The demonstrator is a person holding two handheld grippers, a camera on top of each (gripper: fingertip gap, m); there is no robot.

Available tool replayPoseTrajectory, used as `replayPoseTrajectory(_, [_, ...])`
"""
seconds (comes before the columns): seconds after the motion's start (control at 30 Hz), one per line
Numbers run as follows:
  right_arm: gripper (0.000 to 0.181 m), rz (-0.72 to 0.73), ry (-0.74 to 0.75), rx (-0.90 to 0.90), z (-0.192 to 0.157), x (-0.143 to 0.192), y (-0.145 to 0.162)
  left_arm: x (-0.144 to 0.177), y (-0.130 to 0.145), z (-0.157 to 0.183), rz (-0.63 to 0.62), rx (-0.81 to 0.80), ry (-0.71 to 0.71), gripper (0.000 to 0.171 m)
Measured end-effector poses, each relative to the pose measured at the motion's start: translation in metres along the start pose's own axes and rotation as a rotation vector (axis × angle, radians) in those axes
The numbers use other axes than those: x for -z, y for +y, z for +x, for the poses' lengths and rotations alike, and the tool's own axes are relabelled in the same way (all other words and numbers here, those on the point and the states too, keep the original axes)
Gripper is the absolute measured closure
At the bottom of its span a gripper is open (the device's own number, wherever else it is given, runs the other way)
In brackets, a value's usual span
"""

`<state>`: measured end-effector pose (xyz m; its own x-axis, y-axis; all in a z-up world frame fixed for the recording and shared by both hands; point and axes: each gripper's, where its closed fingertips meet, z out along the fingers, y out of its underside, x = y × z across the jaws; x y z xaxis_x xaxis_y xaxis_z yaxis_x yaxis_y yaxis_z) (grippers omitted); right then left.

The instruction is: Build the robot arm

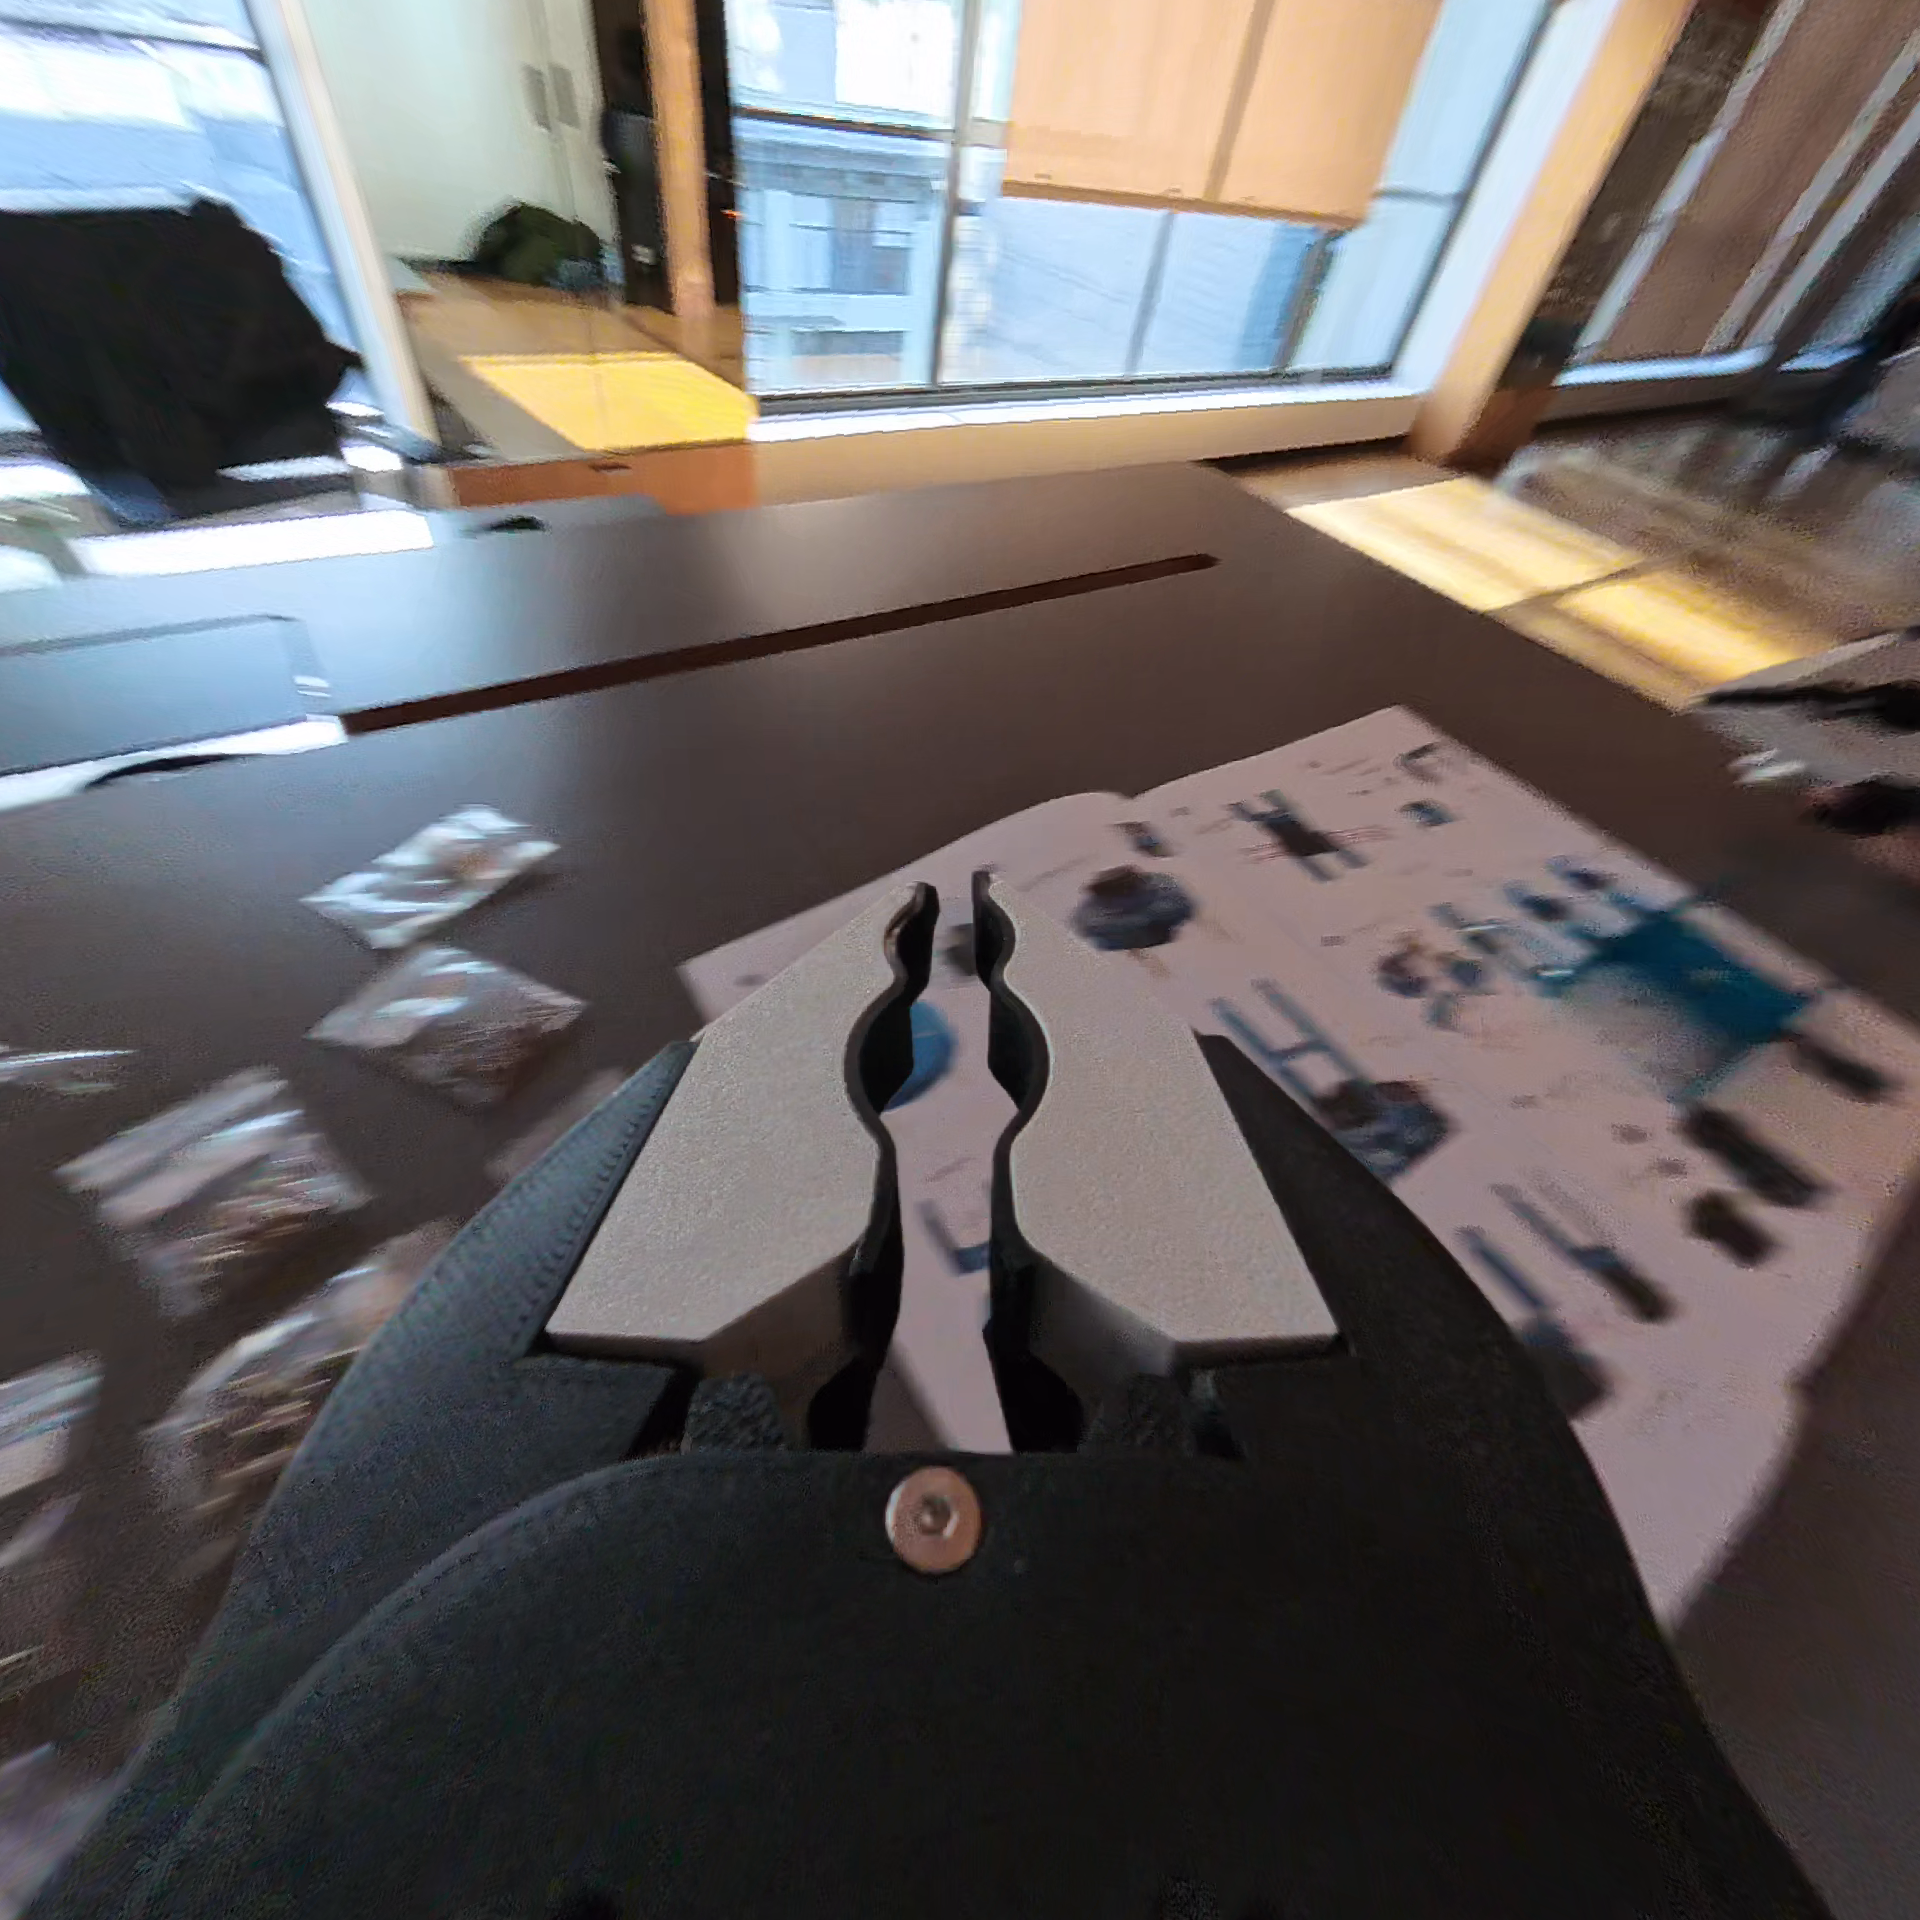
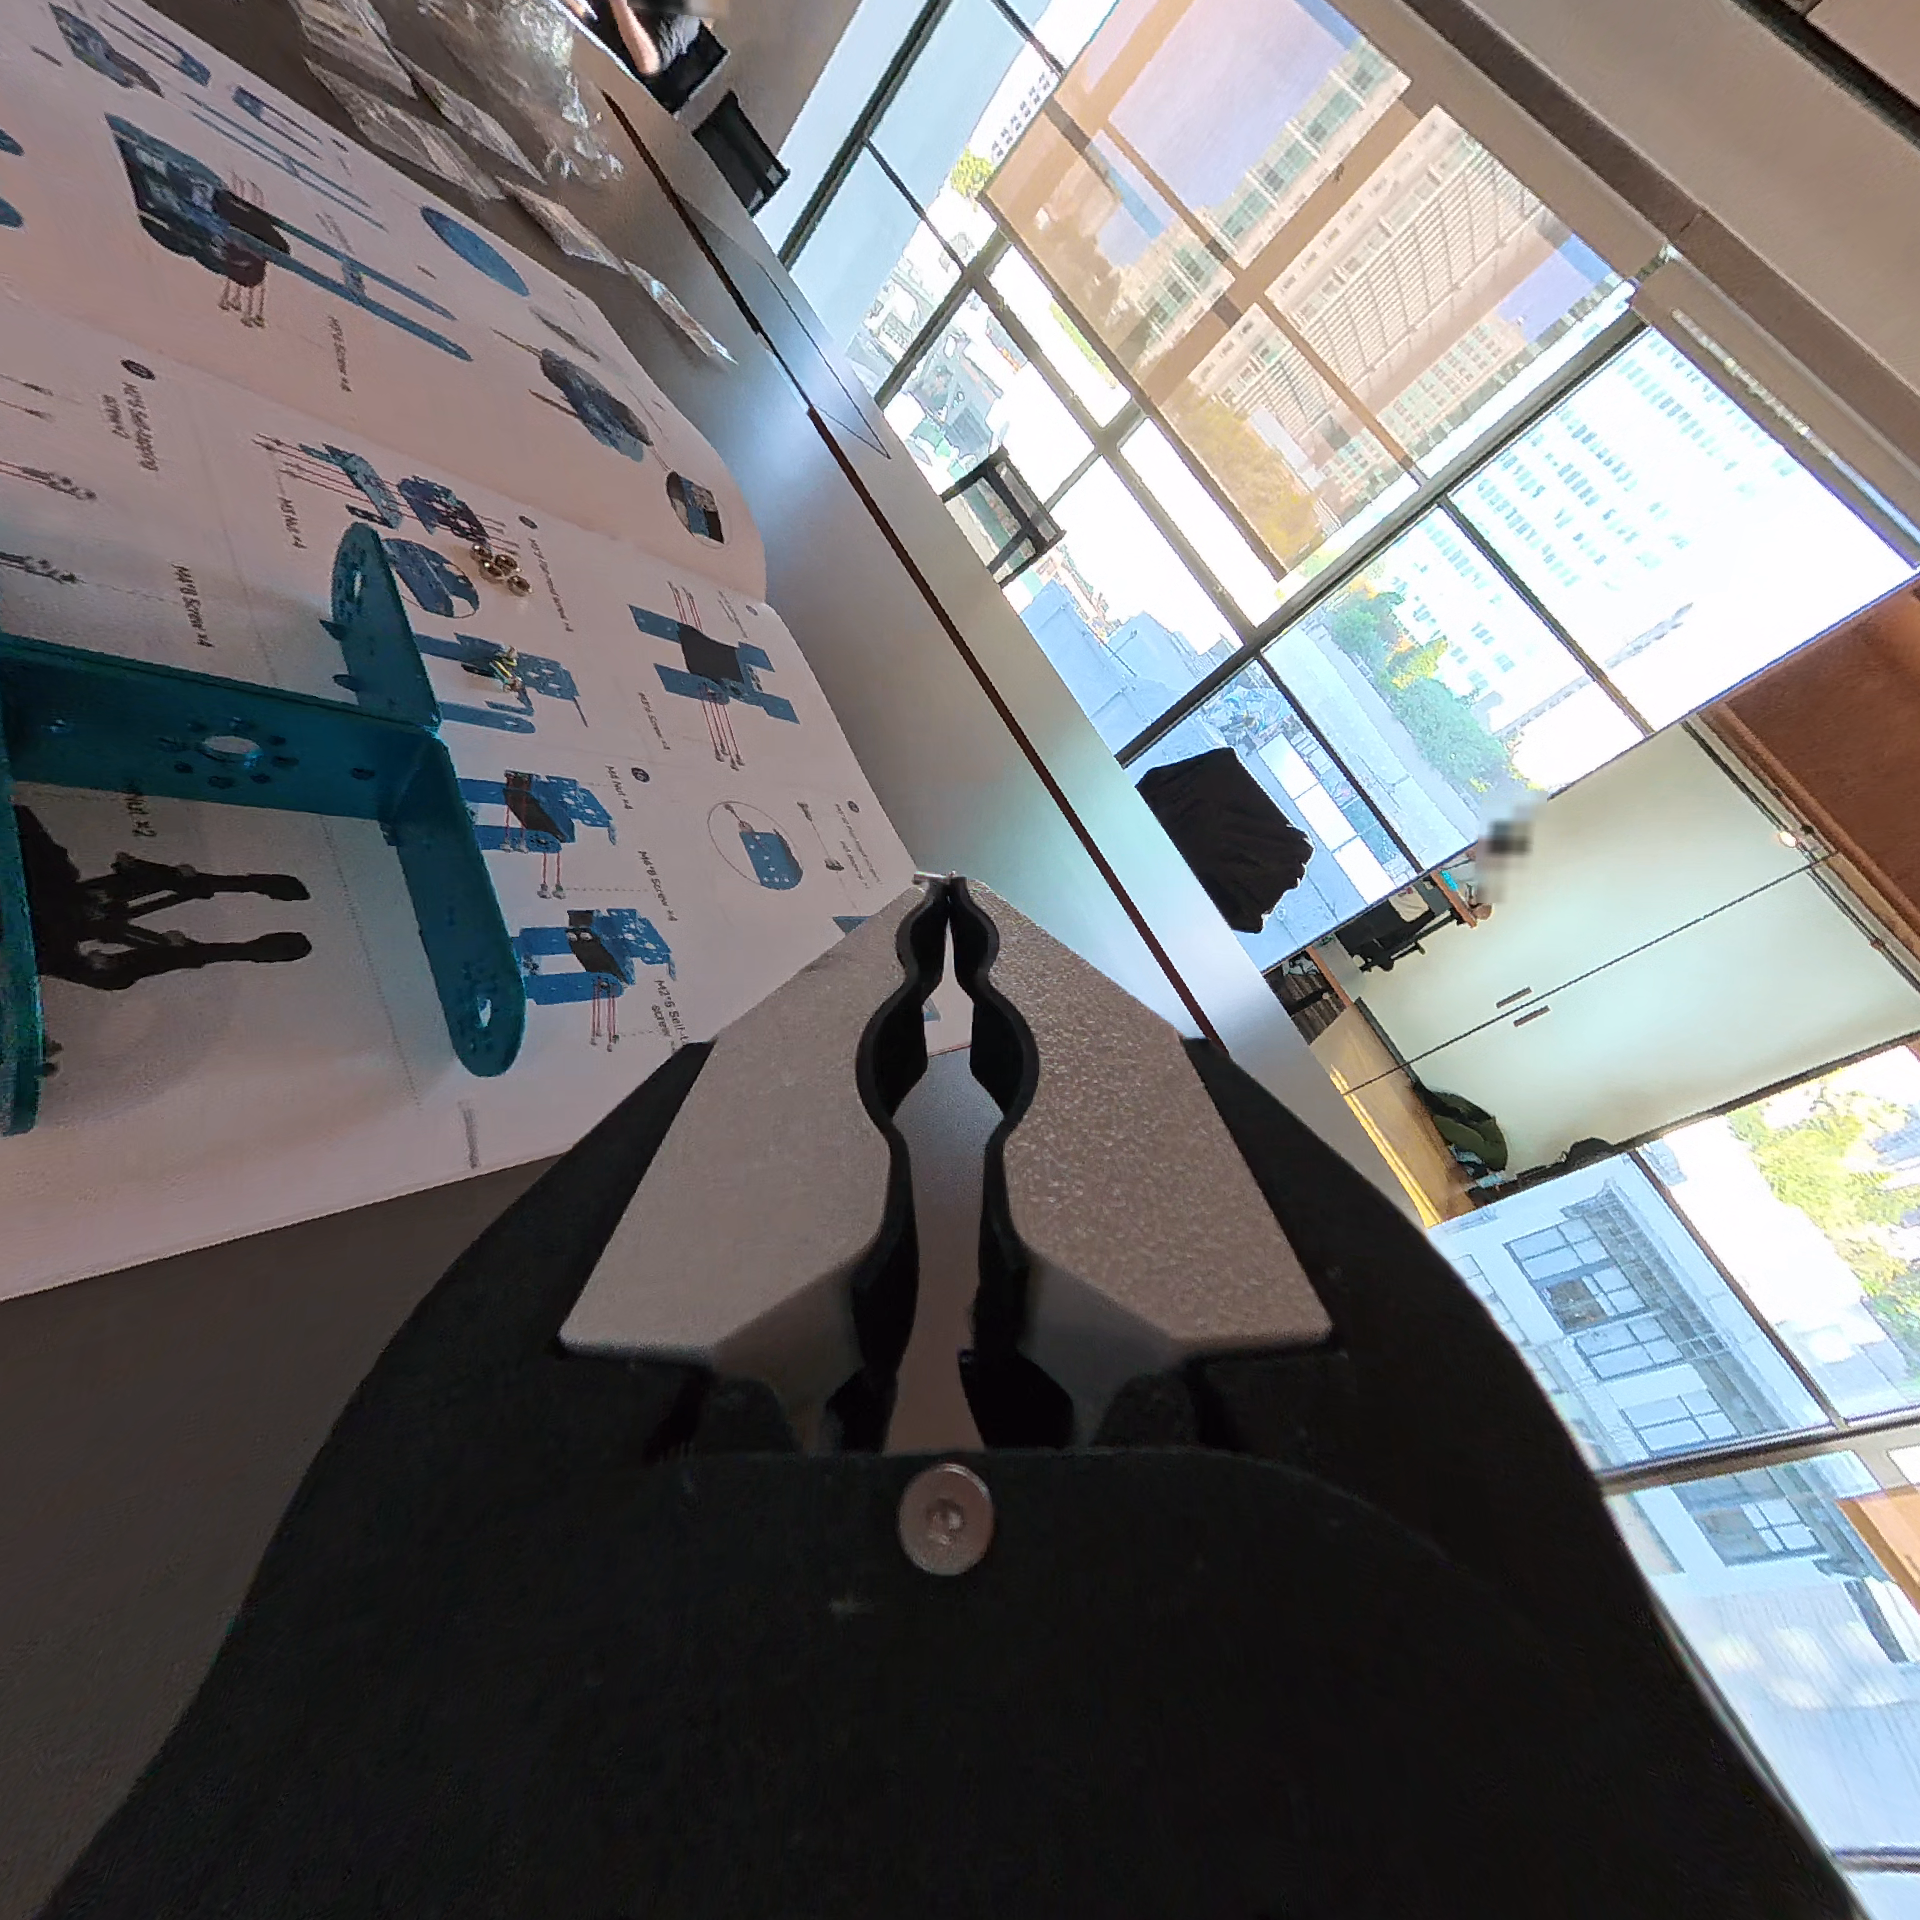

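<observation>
While blur smears the left view, left gripper (image 1: 954, 902) hovers slightly parted over instruction sheet (image 1: 1351, 1039) | right gripper (image 2: 951, 891) pinches what may be a small screw (image 2: 935, 879) beside sheet | teal bracket (image 2: 260, 758) stands on sheet

Left gripper (image 1: 954, 906): pale grey speckled fingers, black inner pads, black textured body, silver screw. Right gripper (image 2: 951, 902): same grey, black, silver. Table (image 1: 727, 748): dark brown, darker stripe across far part. Instruction sheet (image 2: 312, 1039): white, blue and black diagrams, thin red lines. Metal bracket (image 2: 260, 748): teal, dotted with holes. Small nuts (image 2: 499, 566): brassy gold. Plastic packets (image 1: 436, 878): clear, silvery sheen, left.
</observation>
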<state>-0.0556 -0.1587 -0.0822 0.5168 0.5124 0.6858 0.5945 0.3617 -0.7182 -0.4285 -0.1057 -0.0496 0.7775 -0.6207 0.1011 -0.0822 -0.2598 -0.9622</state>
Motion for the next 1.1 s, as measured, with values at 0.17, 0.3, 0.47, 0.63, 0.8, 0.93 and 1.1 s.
replayPoseTrajectory(0.17, [0.181, 0.016, -0.024, 0.016, -0.008, -0.002, -0.005, -0.031, -0.002, 0.164, -0.166, 0.09, 0.331, 0.162])
replayPoseTrajectory(0.3, [0.181, 0.028, -0.025, 0.001, -0.007, -0.001, -0.007, -0.065, 0.034, 0.27, -0.5, 0.063, 0.458, 0.171])
replayPoseTrajectory(0.47, [0.181, 0.061, -0.018, -0.01, -0.006, 0.002, -0.014, -0.108, 0.058, 0.301, -0.671, 0.073, 0.353, 0.151])
replayPoseTrajectory(0.63, [0.181, 0.077, -0.029, -0.005, -0.007, 0.004, -0.016, -0.112, 0.076, 0.298, -0.82, -0.052, 0.213, 0.151])
replayPoseTrajectory(0.8, [0.181, 0.103, -0.023, -0.036, -0.001, 0.009, -0.019, -0.115, 0.096, 0.314, -0.954, -0.001, 0.243, 0.154])
replayPoseTrajectory(0.93, [0.181, 0.112, -0.03, -0.038, -0.001, 0.01, -0.02, -0.12, 0.105, 0.309, -1.001, -0.029, 0.18, 0.153])
replayPoseTrajectory(1.1, [0.181, 0.117, -0.035, -0.039, -0.002, 0.01, -0.021, -0.119, 0.109, 0.309, -1.062, -0.064, 0.176, 0.161])
